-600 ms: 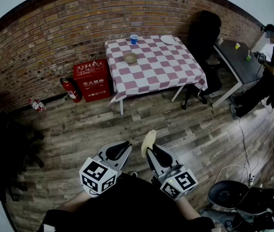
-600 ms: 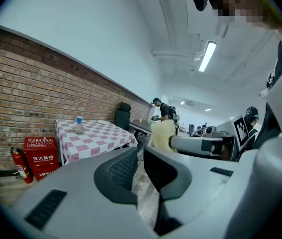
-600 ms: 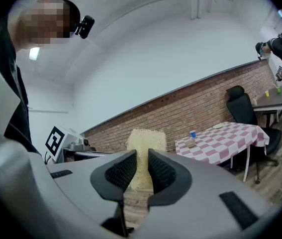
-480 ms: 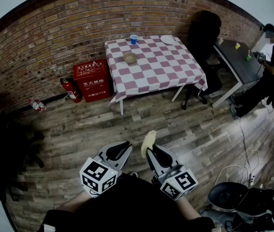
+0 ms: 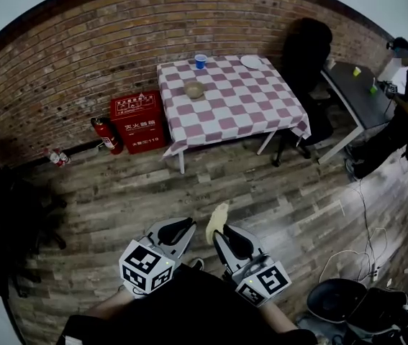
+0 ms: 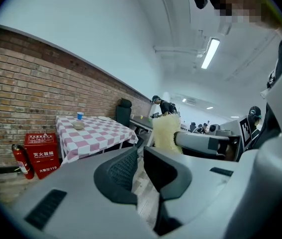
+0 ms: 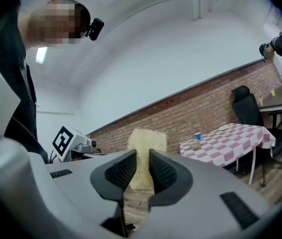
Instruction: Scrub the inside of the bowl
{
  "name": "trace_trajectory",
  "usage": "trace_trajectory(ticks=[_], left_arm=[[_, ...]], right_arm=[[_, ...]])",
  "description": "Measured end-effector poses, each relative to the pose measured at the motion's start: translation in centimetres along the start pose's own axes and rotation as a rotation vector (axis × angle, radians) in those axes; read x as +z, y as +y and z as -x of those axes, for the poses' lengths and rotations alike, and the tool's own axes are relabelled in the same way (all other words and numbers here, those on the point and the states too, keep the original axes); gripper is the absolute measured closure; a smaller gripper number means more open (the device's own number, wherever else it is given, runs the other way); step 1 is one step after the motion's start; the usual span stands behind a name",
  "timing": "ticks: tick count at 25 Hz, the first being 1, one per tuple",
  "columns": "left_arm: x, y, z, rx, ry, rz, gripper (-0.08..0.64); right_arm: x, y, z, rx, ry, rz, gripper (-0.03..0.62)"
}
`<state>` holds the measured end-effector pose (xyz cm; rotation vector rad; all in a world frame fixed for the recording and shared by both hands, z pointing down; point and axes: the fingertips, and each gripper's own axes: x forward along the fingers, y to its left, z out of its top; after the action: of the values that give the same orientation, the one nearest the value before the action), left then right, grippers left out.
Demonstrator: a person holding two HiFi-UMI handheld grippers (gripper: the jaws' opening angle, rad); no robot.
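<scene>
A small tan bowl (image 5: 193,89) stands on a table with a red-and-white checked cloth (image 5: 232,110), far across the room against the brick wall. It also shows small in the left gripper view (image 6: 78,125) and the right gripper view (image 7: 196,146). My right gripper (image 5: 219,230) (image 7: 141,158) is shut on a pale yellow sponge (image 5: 216,220) (image 7: 146,138), which stands up out of the jaws. My left gripper (image 5: 177,230) (image 6: 139,156) is just to its left, jaws close together with nothing between them. Both are low, close to my body.
A blue cup (image 5: 201,60) and a white plate (image 5: 250,61) share the table. A red fire cabinet (image 5: 137,121) and an extinguisher (image 5: 104,135) stand left of it. A black chair (image 5: 304,49), a grey desk (image 5: 355,92) and a person (image 5: 405,99) are at right. Wooden floor lies between.
Both grippers and the sponge sit slightly lower in the head view than before. The table and bowl have barely shifted.
</scene>
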<state>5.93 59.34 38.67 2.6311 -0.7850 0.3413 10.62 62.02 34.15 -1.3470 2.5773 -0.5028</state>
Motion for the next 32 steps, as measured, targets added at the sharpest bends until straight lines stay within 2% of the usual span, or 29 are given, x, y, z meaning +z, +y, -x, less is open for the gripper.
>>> trace_trajectory(ticks=[6, 16, 22, 26, 32], left_arm=[[-0.5, 1.4, -1.2, 0.029, 0.050, 0.019, 0.511], [1.4, 4.7, -6.6, -0.020, 0.079, 0.032, 0.511], [4.1, 8.6, -9.9, -0.037, 0.081, 0.046, 0.511], [5.5, 11.6, -11.8, -0.050, 0.095, 0.058, 0.511], [8.4, 16.7, -13.7, -0.060, 0.085, 0.080, 0.511]], right_arm=[[-0.6, -1.9, -0.5, 0.007, -0.002, -0.066, 0.508], [-0.2, -7.2, -4.1, -0.047, 0.050, -0.069, 0.508], [1.0, -10.8, -8.1, -0.078, 0.077, -0.063, 0.506], [1.4, -12.4, -11.3, -0.069, 0.100, -0.065, 0.506], [2.0, -15.5, -16.2, -0.125, 0.155, -0.050, 0.506]])
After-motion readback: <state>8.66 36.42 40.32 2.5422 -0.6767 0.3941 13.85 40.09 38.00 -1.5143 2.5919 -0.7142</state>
